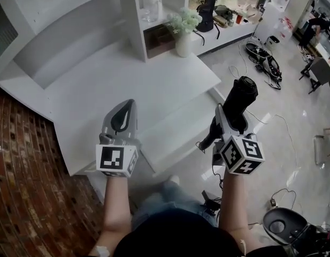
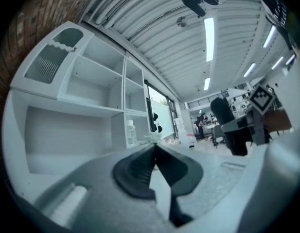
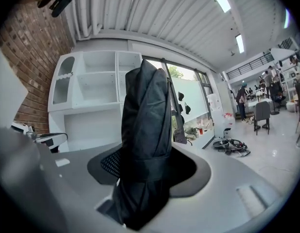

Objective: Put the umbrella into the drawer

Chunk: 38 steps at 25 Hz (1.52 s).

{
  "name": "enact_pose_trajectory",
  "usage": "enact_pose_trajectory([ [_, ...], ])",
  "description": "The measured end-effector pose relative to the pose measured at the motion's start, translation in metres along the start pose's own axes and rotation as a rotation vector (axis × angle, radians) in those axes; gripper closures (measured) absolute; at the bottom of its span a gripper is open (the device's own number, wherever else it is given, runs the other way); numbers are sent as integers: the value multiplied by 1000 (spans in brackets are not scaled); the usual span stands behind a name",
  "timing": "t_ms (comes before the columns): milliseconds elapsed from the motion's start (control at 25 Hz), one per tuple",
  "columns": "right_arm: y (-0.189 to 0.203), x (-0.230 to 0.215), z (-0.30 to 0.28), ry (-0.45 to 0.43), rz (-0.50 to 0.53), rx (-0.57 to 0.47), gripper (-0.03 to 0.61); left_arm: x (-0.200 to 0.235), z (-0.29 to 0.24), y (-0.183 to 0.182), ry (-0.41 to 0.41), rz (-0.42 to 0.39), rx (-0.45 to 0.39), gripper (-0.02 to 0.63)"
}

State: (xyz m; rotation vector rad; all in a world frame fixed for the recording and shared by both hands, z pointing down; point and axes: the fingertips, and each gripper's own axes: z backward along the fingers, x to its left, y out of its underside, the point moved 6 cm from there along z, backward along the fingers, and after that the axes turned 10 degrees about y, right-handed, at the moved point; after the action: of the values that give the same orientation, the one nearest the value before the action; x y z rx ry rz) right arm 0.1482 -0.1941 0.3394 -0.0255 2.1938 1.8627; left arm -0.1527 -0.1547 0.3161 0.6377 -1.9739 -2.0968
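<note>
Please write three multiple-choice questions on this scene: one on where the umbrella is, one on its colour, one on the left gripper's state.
1. Where is the umbrella? A) on the white counter B) in the right gripper C) on the floor
2. Its colour? A) red B) white C) black
3. The jaws of the left gripper are: A) wide apart B) closed on a vase C) together, empty
Answers: 1B, its jaws clamp the folded umbrella; 2C, the fabric is black; 3C, the tips meet with nothing between.
</note>
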Motion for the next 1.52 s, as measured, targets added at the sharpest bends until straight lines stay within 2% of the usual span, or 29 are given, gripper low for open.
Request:
enact_pose_trajectory([
  [200,30,2,-20,11,-91,121,333,7,-7,15,-8,30,19,614],
  [720,97,16,-68,49,-150,328,333,26,-22,45,18,48,85,614],
  [1120,150,24,-115,183,-234,498,333,54,-44,73,73,76,145,614],
  [1520,209,21,-144,273,-331,670,333,63,-77,88,148,75,177,614],
])
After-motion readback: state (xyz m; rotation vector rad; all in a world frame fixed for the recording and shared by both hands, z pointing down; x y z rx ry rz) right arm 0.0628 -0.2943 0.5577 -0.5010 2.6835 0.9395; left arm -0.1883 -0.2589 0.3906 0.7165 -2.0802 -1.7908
